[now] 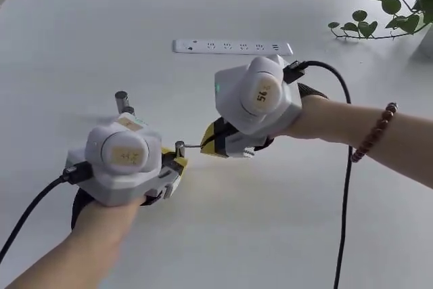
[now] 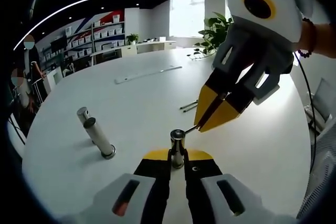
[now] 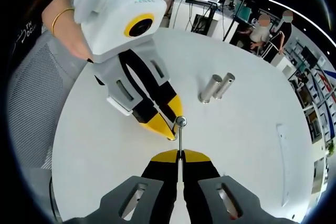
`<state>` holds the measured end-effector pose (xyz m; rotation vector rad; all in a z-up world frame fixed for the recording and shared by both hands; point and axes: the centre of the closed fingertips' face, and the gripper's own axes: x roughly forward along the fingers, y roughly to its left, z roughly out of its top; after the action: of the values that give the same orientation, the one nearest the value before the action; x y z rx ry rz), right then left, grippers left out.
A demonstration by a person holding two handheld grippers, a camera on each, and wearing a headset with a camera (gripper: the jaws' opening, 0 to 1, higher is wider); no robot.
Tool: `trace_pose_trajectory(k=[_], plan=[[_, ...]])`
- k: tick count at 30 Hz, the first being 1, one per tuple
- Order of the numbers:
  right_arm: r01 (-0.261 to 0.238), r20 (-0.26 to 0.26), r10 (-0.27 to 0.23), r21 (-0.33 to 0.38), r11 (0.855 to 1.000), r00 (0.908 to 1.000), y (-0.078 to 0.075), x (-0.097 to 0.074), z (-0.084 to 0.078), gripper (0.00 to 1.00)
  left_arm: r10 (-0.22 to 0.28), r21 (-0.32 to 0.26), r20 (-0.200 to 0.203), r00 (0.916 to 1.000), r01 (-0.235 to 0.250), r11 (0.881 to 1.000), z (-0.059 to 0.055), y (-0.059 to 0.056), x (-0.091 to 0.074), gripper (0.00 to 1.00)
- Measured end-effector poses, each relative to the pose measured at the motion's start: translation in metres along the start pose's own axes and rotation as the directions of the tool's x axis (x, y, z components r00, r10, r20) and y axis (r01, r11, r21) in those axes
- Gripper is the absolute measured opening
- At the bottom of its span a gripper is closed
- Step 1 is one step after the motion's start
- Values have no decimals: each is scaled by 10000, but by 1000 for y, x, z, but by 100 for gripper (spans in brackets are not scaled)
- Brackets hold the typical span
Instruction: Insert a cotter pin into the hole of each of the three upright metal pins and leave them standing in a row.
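Note:
My left gripper [image 1: 174, 164] [image 2: 177, 158] is shut on a short upright metal pin [image 1: 180, 148] [image 2: 177, 146], holding it by its lower part. Facing it, my right gripper [image 1: 211, 145] [image 3: 179, 157] is shut on a thin cotter pin [image 3: 180, 139] [image 2: 190, 128]. The cotter pin's tip meets the head of the held metal pin [image 3: 180, 121]. Two more metal pins [image 1: 122, 101] [image 2: 98, 137] [image 3: 212, 88] stand close together on the white table, beyond the left gripper.
A white power strip [image 1: 233, 47] [image 2: 148, 74] lies farther back on the table. Loose cotter pins [image 2: 189, 106] lie beyond the right gripper. A potted plant [image 1: 399, 5] trails over the far right corner. Cables hang from both grippers.

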<state>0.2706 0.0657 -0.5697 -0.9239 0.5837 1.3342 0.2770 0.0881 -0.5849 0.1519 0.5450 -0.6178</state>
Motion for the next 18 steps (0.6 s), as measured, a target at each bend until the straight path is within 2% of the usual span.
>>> trace_pose_trajectory(k=[18], plan=[[-67, 23, 66, 108, 9999, 10000, 0, 1, 9, 0, 51, 230, -122, 9999, -49, 9997, -3, -1, 3, 7]])
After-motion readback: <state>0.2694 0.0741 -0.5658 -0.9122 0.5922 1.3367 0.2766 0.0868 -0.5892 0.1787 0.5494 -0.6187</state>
